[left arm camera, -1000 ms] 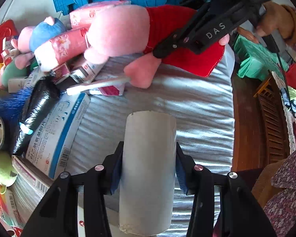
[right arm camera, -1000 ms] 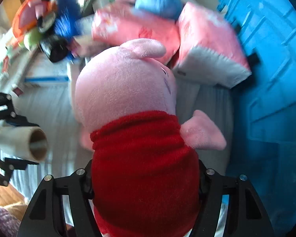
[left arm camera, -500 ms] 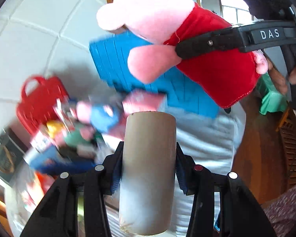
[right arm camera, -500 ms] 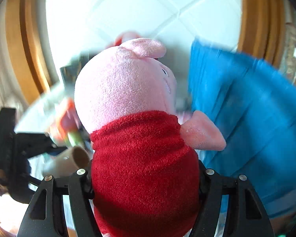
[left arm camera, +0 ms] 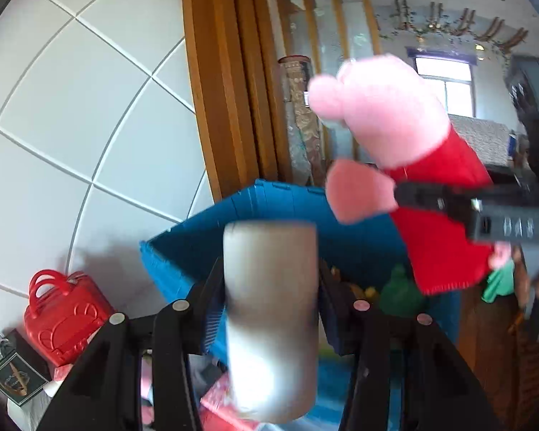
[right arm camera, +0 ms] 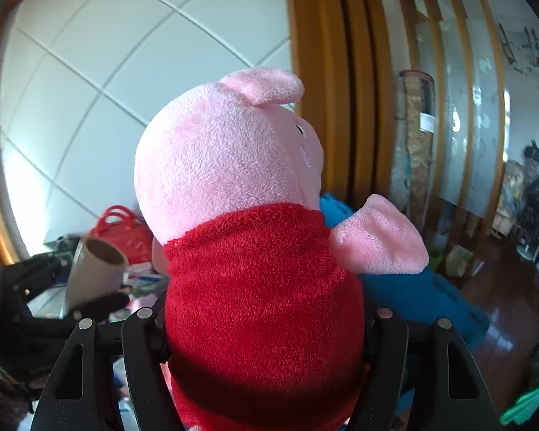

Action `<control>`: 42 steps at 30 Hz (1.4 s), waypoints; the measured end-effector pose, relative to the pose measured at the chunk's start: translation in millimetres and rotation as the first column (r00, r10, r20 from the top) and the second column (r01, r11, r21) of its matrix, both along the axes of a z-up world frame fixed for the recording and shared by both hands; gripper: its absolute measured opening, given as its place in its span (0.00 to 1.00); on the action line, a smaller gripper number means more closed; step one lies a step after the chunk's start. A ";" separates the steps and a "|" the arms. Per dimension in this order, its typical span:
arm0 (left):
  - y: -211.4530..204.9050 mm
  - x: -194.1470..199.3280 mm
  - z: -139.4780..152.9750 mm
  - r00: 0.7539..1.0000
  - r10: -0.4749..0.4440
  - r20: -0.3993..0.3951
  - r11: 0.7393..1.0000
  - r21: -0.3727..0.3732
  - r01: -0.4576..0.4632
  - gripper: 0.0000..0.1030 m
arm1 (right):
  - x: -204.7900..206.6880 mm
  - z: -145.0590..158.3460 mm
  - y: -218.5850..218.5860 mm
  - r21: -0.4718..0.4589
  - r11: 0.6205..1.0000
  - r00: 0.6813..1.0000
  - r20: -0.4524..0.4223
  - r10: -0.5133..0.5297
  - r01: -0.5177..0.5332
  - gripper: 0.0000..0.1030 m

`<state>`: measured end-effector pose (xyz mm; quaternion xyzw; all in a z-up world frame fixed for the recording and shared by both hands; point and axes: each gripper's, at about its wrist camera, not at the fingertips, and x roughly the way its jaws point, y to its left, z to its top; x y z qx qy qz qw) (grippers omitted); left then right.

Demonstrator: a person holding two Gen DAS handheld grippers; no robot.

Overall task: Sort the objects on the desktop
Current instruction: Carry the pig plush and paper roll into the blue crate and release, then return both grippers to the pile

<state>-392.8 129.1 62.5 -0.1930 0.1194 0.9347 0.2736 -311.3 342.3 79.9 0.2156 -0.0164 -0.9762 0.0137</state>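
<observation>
You've got both claws loaded here: the left gripper [left arm camera: 271, 327] is clamped on the tube [left arm camera: 271, 309], pads on both its sides, and the right gripper [right arm camera: 262, 337] is squeezing the pig [right arm camera: 248, 251] around its red dress. The right jaws have just been easing a bit wider, with the pig between them, and the pads press into the plush, so it looks held to me. Both things are up in the air, over or just in front of the blue bin [left arm camera: 183, 251], which sits against the tiled wall.

If the bin is where these go, I'd bring them over the open top one at a time so the two claws don't knock each other; in the left view they look close. Get the pig's dangling hem past the rim before you let go. The tube can roll, so drop it low, end first.

Stuff I can't make out: the left view is smeared, so the tube's edges and the bin's contents are mush (something green and something yellow in there, that's all). The pig blocks most of the right view, so the bin's opening is hidden from that side. The table clutter is cut off below, apart from the red case [left arm camera: 64, 319] at left. Whether toys and tubes even share a bin, no clue.
</observation>
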 end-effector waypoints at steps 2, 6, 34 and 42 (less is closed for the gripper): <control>28.5 -24.5 9.3 1.000 0.020 0.017 1.000 -0.001 -0.020 0.47 | -24.2 0.5 20.8 -0.001 1.000 1.000 0.025 -0.019 0.019 0.72; 66.7 -59.8 24.2 0.988 0.152 -0.026 0.988 -0.023 -0.152 1.00 | -84.8 5.3 42.6 -0.024 0.998 0.997 0.056 -0.055 0.056 0.83; -43.7 63.8 -9.7 0.868 0.478 -0.136 0.877 0.016 -0.481 1.00 | 30.6 -19.8 -8.2 -0.124 0.992 0.992 -0.123 0.009 -0.025 0.99; -84.0 98.2 -28.1 0.893 0.437 -0.110 0.898 -0.003 -0.440 1.00 | 84.9 -30.9 -61.2 -0.124 0.991 0.994 -0.096 -0.054 0.042 0.99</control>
